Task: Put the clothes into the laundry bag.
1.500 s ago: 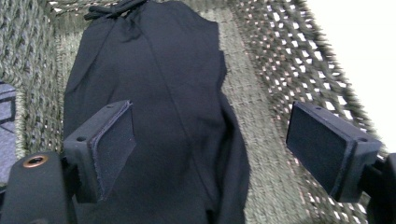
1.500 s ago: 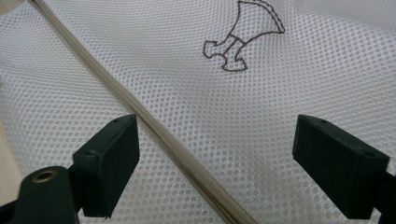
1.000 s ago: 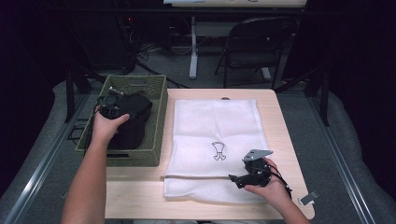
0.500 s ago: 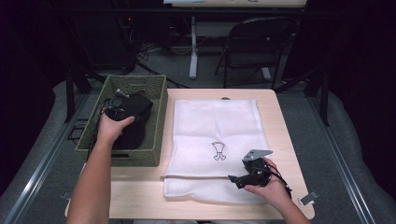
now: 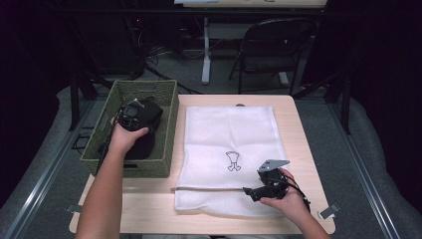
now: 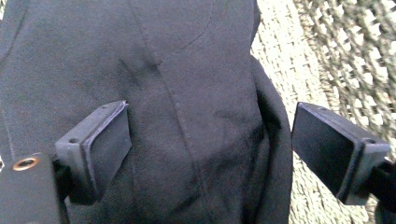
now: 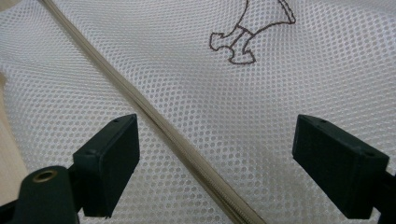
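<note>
Claws (image 6: 210,154) (image 7: 215,168) both wide: left over one dark garment (image 6: 187,70) in one basket (image 5: 149,89), right over one mesh bag (image 7: 303,70).

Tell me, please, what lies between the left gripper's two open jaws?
In the left gripper view, dark cloth lies between the left gripper's jaws, inside the woven basket.

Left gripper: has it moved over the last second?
Yes. The left gripper has shifted forward, away from the person, toward the far end of the green basket, over the dark garment. Its jaws stand open.
</note>
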Action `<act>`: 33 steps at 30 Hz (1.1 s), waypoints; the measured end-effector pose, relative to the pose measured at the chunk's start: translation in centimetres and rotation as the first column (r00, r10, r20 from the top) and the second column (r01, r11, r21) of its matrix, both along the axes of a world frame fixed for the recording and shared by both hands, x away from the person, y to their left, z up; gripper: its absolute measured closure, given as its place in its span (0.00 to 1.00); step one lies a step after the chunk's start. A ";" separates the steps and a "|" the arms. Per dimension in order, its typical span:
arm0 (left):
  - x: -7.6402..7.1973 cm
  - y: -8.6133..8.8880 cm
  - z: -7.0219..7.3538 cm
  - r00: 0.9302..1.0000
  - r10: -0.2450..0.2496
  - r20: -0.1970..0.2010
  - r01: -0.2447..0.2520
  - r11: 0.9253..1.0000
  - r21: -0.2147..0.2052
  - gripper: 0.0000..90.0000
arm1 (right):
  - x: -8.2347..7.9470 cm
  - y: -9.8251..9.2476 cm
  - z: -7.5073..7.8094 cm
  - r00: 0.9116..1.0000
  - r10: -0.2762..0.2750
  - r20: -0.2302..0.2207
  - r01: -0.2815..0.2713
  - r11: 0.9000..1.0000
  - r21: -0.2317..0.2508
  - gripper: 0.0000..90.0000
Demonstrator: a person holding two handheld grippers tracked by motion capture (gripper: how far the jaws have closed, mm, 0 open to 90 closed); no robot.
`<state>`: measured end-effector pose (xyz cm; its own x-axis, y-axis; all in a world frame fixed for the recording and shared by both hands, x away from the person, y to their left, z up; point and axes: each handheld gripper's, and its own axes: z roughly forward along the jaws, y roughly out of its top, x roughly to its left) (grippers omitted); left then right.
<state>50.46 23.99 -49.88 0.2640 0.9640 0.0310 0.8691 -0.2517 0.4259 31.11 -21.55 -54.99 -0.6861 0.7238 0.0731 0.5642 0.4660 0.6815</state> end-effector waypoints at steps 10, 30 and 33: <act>0.4 0.0 -0.8 1.000 0.014 -0.014 -0.013 0.997 0.082 0.14 | 0.0 0.0 0.0 1.000 0.002 0.000 -0.002 1.000 0.000 0.16; 1.8 3.1 -1.0 0.996 0.070 -0.062 -0.066 0.996 0.067 0.04 | 0.0 0.0 -0.2 1.000 0.003 -0.009 -0.003 1.000 -0.001 0.16; 2.3 3.2 -1.3 0.995 0.065 -0.080 -0.060 0.996 0.059 0.02 | 0.0 -0.1 -0.4 1.000 0.000 -0.014 0.000 1.000 -0.008 0.16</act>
